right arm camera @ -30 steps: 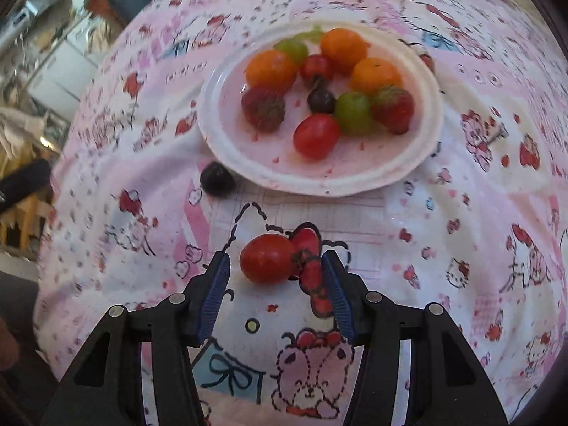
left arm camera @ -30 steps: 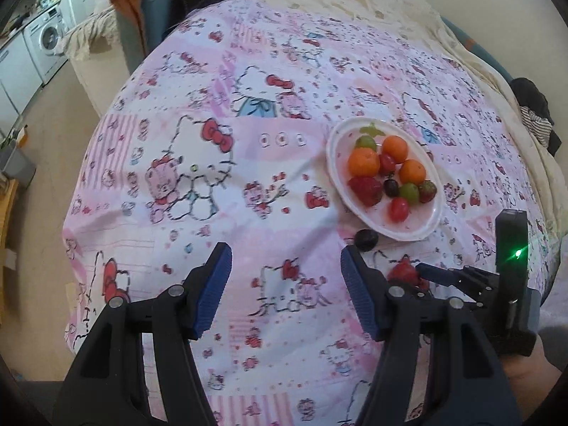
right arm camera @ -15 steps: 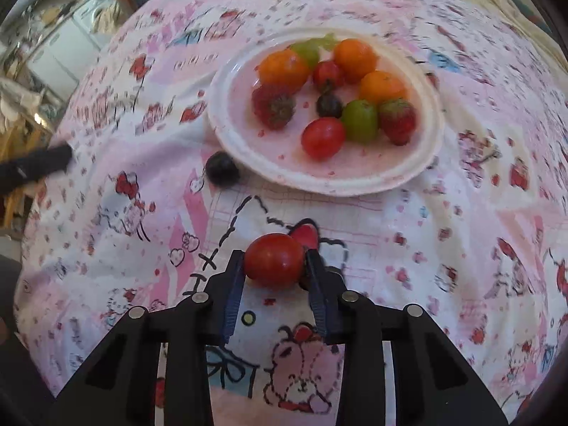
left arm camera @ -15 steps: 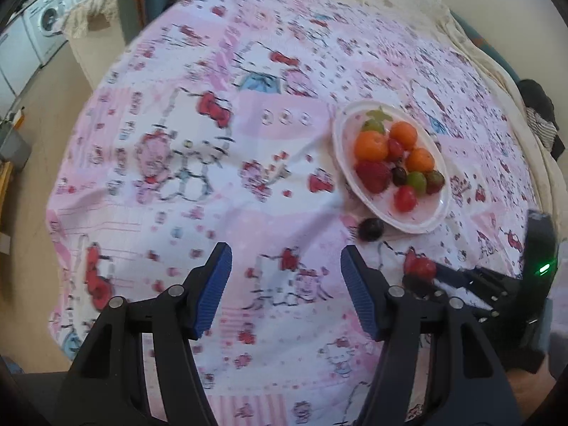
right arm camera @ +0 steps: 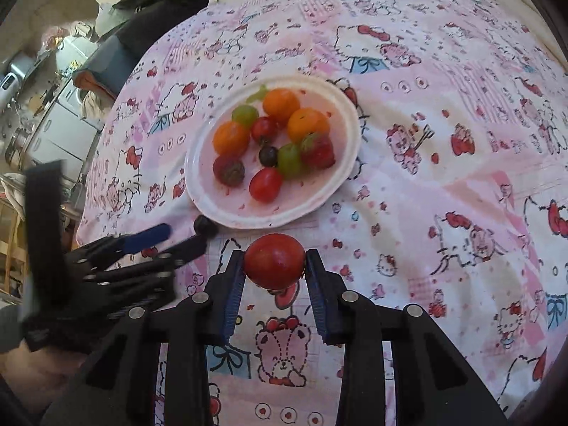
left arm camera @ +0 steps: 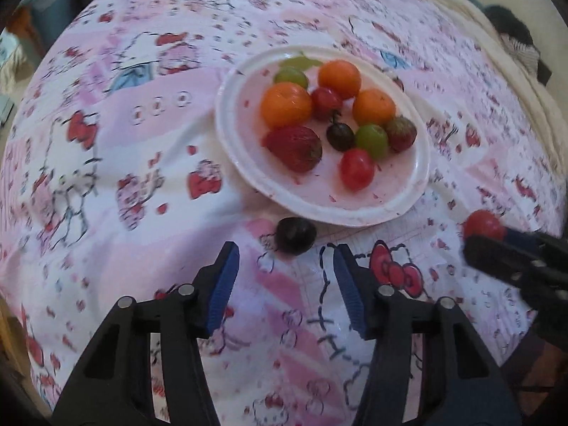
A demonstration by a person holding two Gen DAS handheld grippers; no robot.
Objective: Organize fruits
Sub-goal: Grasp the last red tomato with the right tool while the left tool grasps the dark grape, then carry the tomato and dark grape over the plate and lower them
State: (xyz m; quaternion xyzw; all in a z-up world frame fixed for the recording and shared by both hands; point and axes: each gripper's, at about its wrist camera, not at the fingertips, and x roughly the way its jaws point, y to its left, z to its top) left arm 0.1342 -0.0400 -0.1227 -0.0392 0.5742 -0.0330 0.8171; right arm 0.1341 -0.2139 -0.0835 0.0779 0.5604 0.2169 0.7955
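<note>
A white plate [left arm camera: 419,181] [right arm camera: 340,177] on the pink cartoon-print cloth holds several fruits: oranges, strawberries, green and dark grapes, cherry tomatoes. A dark grape [left arm camera: 295,236] [right arm camera: 205,226] lies on the cloth just in front of the plate. My left gripper [left arm camera: 285,266] is open, its jaws either side of and just short of that grape; it also shows in the right wrist view [right arm camera: 177,238]. My right gripper [right arm camera: 274,266] is shut on a red tomato [right arm camera: 274,261] [left arm camera: 482,223], held above the cloth in front of the plate.
The cloth covers a rounded table whose edge drops off at the left. A chair with dark clothes [right arm camera: 152,10] stands behind it, with kitchen cabinets [right arm camera: 53,120] beyond. Cream fabric [left arm camera: 497,28] lies at the far right.
My right gripper closed on the red tomato and lifted it off the cloth. My left gripper moved forward and right, up to the dark grape.
</note>
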